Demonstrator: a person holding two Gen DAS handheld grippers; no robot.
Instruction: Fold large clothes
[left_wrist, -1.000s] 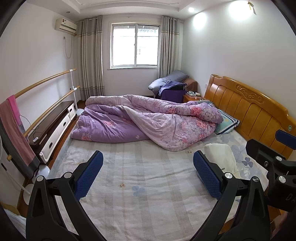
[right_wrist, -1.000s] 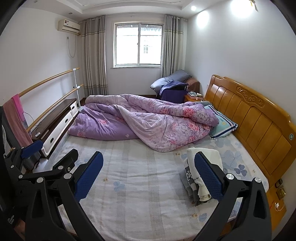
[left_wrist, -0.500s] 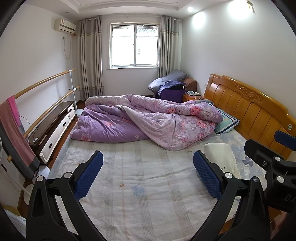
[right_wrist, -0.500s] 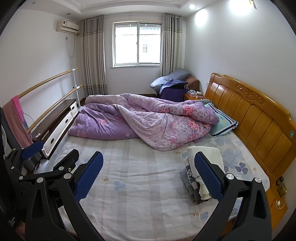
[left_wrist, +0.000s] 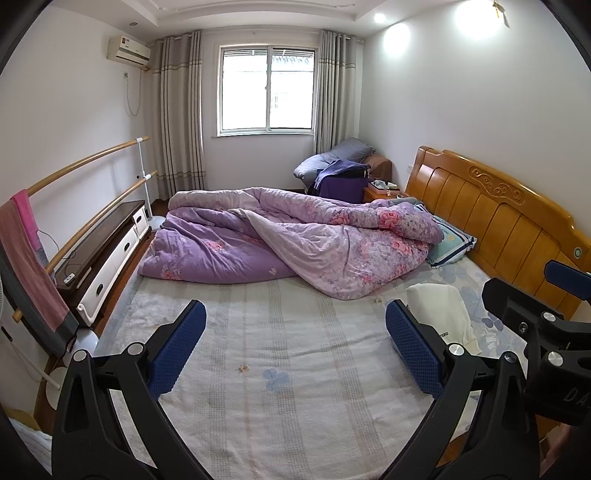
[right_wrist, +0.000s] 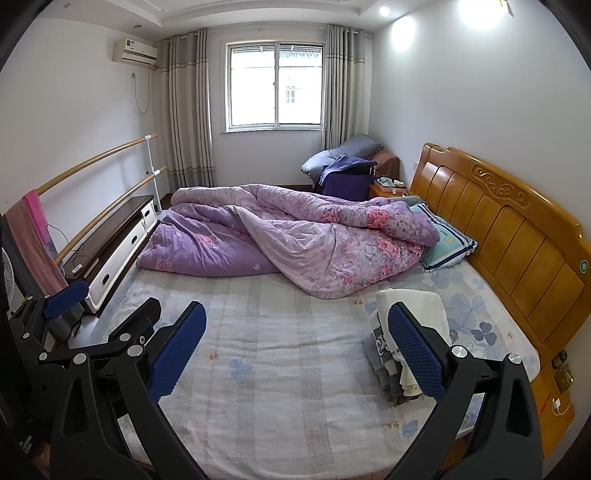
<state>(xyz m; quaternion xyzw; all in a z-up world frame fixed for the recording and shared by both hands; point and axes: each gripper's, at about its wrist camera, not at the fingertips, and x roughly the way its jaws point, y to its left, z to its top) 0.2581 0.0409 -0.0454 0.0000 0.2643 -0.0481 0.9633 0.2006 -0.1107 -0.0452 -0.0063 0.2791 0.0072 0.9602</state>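
Observation:
A small stack of folded clothes, cream on top with grey and white beneath, lies on the right side of the bed sheet near the headboard; the same stack of clothes shows in the left wrist view. My left gripper hovers open above the sheet with nothing between its blue pads. My right gripper is open and empty too, its right pad in front of the stack. Each gripper appears at the edge of the other's view.
A crumpled purple floral quilt covers the far half of the bed. A striped pillow lies by the wooden headboard. A low cabinet and wooden rails with a pink towel stand at left.
Both views have shifted very slightly; the grippers stay open and nothing on the bed has moved.

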